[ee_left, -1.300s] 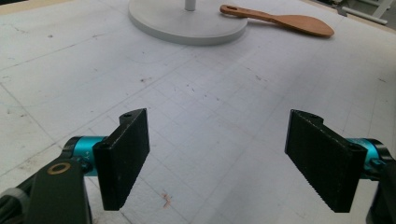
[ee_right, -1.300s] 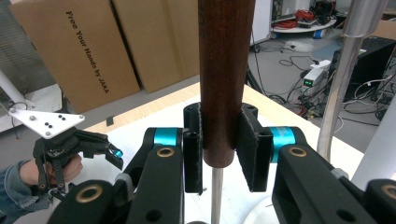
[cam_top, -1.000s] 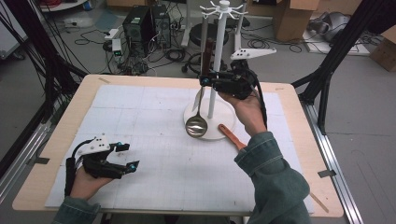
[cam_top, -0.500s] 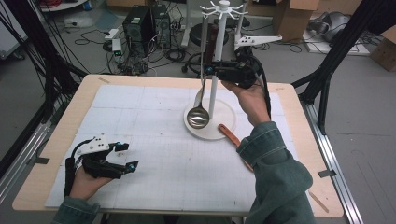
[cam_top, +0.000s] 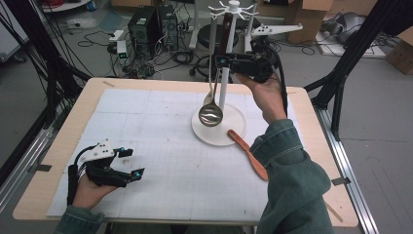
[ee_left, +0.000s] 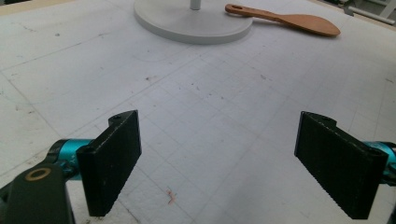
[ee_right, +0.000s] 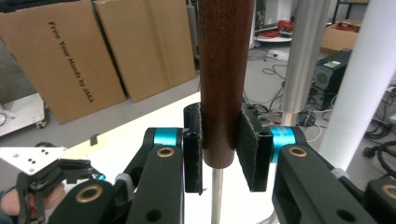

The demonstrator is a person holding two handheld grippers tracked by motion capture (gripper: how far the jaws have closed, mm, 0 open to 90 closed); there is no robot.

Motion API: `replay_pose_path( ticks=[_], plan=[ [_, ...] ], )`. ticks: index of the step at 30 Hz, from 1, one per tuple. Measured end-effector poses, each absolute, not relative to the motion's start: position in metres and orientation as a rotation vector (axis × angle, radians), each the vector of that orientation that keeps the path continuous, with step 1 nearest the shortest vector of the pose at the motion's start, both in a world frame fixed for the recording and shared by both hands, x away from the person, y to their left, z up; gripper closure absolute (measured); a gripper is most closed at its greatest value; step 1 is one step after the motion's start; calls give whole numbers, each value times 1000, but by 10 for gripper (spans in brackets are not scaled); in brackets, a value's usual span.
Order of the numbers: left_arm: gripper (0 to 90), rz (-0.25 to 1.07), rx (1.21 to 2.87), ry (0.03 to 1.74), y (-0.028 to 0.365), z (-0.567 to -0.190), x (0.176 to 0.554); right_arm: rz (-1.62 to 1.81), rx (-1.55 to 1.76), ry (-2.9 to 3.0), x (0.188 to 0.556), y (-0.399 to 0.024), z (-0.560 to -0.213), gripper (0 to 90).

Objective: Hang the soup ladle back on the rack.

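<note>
Ladle (cam_top: 212,109) hangs upright beside the white rack post (cam_top: 224,83), bowl just above the round base (cam_top: 219,134); its brown handle (ee_right: 225,79) is pinched low down by the right tool (ee_right: 220,154). Judgement: raise it straight, keep the handle vertical, then slip its top over a hook. Left tool (ee_left: 219,163), spread and having just widened, rests empty near-left on the worktop (cam_top: 146,146). Wooden spatula (cam_top: 247,153) lies right of the base.

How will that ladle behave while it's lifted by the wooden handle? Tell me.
The ladle likely hangs bowl-heavy, so it may swing under the right gripper. Its dark round wooden handle looks smooth and could twist or slip between the pads. The thin metal shaft looks stiff, unlikely to flop.
</note>
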State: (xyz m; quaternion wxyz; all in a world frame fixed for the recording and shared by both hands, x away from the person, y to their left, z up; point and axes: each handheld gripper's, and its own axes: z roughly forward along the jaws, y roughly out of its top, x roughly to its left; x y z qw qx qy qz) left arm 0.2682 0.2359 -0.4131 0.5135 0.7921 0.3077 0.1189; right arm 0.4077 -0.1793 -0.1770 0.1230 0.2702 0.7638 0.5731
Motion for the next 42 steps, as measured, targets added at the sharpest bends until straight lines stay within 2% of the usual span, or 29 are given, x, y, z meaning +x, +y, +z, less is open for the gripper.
replay_pose_path(
  ticks=[29,42],
  plan=[
    [152,297,1915,732,236,-414,269,1616,921,2199,427,-178,-182,733],
    [152,302,1917,731,236,-414,268,1624,912,2152,422,-185,-183,686]
  ],
)
